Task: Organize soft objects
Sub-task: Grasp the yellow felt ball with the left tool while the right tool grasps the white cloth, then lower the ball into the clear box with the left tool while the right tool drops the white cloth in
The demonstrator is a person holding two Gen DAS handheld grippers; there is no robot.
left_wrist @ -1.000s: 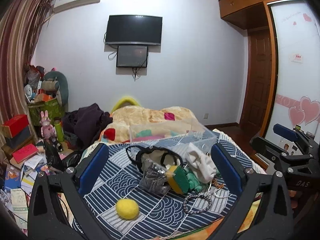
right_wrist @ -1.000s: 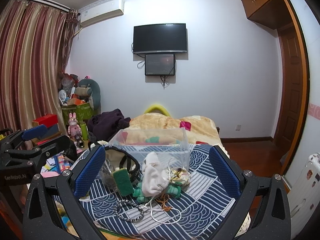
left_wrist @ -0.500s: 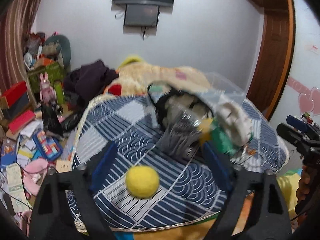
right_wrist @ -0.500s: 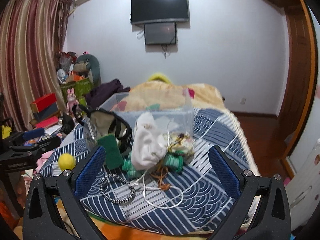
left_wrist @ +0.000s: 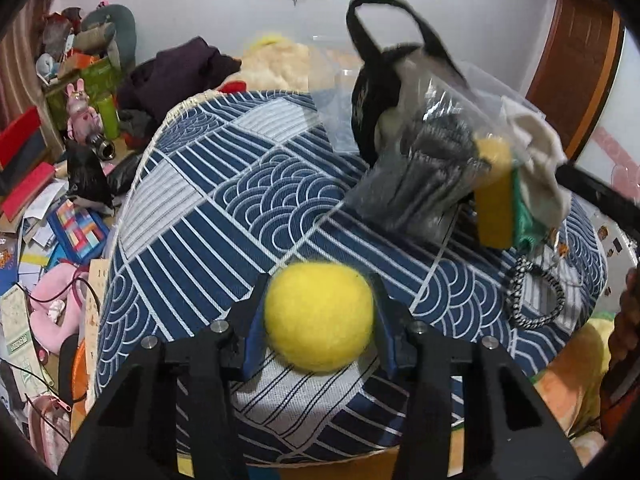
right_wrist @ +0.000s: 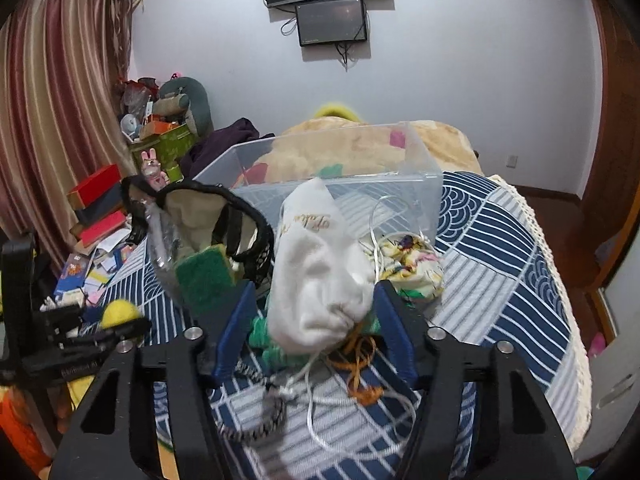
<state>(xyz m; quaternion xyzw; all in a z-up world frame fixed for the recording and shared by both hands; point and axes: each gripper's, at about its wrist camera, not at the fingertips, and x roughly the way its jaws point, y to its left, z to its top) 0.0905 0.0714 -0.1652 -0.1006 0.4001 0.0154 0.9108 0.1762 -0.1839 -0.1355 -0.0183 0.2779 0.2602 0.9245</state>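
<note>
The left tool (left_wrist: 319, 320) is clenching the yellow felt ball (left_wrist: 319, 316), pads pressing both flanks, the ball resting on the blue patterned tabletop (left_wrist: 224, 200). The right tool (right_wrist: 320, 312) is closing around the white drawstring pouch (right_wrist: 316, 272); the pads seem to be touching it, though the cloth is hiding the contact. Both should be squeezing gently, lifting straight up so the pouch cords (right_wrist: 320, 412) aren't snagging, then heading for the clear plastic bin (right_wrist: 340, 184) at twelve o'clock.
</note>
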